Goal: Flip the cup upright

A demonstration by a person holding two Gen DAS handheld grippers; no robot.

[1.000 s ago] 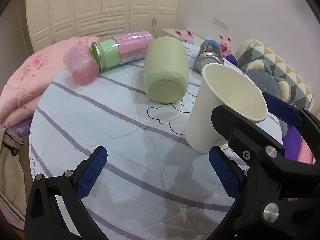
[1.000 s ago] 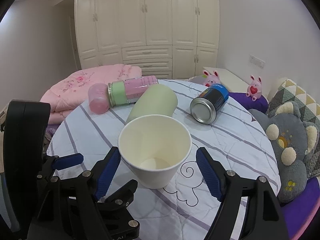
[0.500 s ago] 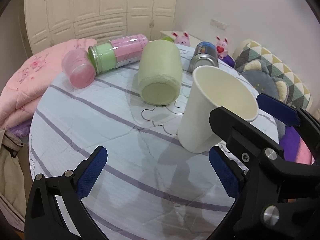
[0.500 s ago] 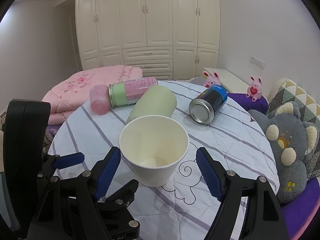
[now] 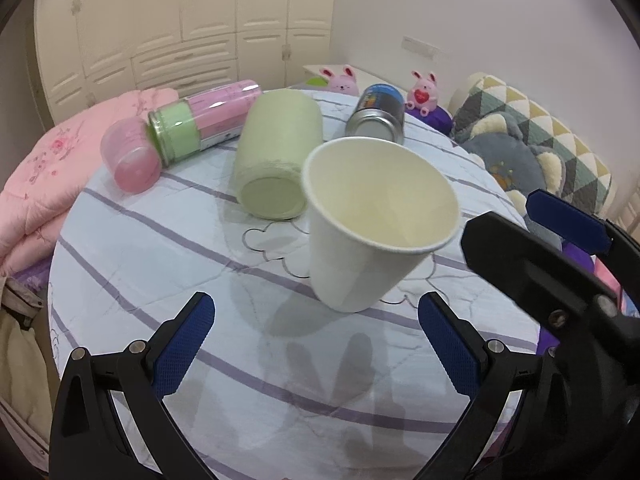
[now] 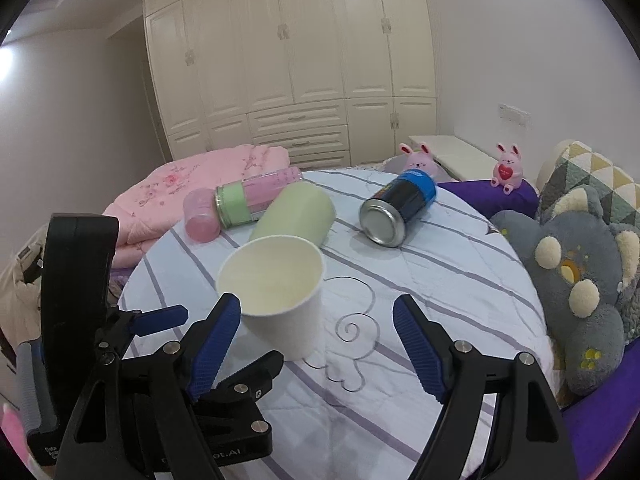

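Observation:
A white paper cup (image 5: 368,236) stands upright, mouth up, on the round striped table (image 5: 160,264). It also shows in the right wrist view (image 6: 280,296). My left gripper (image 5: 316,344) is open and empty, just short of the cup, which is free of it. My right gripper (image 6: 316,344) is open and empty, drawn back from the cup, with the cup off to its left. The right gripper's fingers (image 5: 568,216) show at the right in the left wrist view.
A pale green cup (image 5: 276,156) lies on its side behind the paper cup. A pink and green bottle (image 5: 200,124) and a pink lid (image 5: 130,158) lie at the back left. A blue can (image 6: 396,208) lies at the back right. Plush cushions (image 6: 576,276) flank the table's right edge.
Both grippers have drawn back and up from the cup, which stays upright on the table. The right gripper no longer straddles it.

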